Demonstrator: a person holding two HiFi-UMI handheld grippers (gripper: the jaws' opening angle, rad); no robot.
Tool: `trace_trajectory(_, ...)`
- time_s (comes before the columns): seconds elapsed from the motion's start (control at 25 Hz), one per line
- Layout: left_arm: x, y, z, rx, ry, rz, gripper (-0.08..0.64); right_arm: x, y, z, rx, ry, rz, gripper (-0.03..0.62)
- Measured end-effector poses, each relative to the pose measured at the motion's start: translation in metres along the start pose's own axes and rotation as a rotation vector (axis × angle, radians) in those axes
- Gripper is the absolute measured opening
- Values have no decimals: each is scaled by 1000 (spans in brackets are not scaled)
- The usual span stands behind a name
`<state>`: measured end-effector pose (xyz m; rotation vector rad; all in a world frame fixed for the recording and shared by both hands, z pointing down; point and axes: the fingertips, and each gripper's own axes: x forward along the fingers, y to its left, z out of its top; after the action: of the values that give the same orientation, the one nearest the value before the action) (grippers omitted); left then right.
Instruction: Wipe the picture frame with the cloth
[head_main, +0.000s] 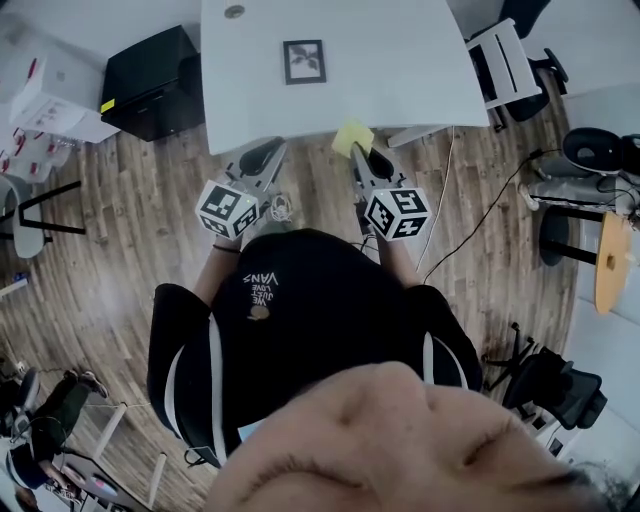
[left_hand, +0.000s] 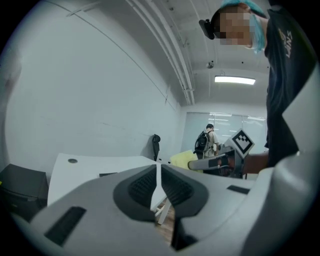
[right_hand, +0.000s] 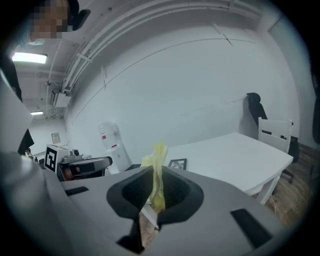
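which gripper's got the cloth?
The right gripper: its jaws are shut on the yellow cloth. The left gripper is shut with nothing between its jaws.

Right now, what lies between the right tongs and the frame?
Only bare tabletop: in the head view nothing stands between the frame and the right tongs, shut on the cloth.

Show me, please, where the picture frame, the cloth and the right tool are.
picture frame (head_main: 304, 61): head view, middle of its picture.
cloth (head_main: 352, 136): head view, yellow part beyond the tool tips.
right tool (right_hand: 156, 172): right gripper view, between its tips, shut on the cloth.
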<state>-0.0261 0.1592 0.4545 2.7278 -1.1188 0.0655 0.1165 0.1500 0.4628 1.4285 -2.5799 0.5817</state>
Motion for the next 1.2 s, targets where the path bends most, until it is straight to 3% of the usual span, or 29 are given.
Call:
trace_trajectory(0.36, 16, 63, 9, 3, 27, -48, 37, 60, 0, 17, 15, -3, -39, 44)
trace_trajectory(0.68, 26, 89, 3, -20, 42, -58, 37, 86, -1, 20, 20, 12, -57, 43)
trace_trajectory(1.2, 66, 128, 3, -45, 56, 12, 37, 143, -38, 45, -11, 51, -5, 44)
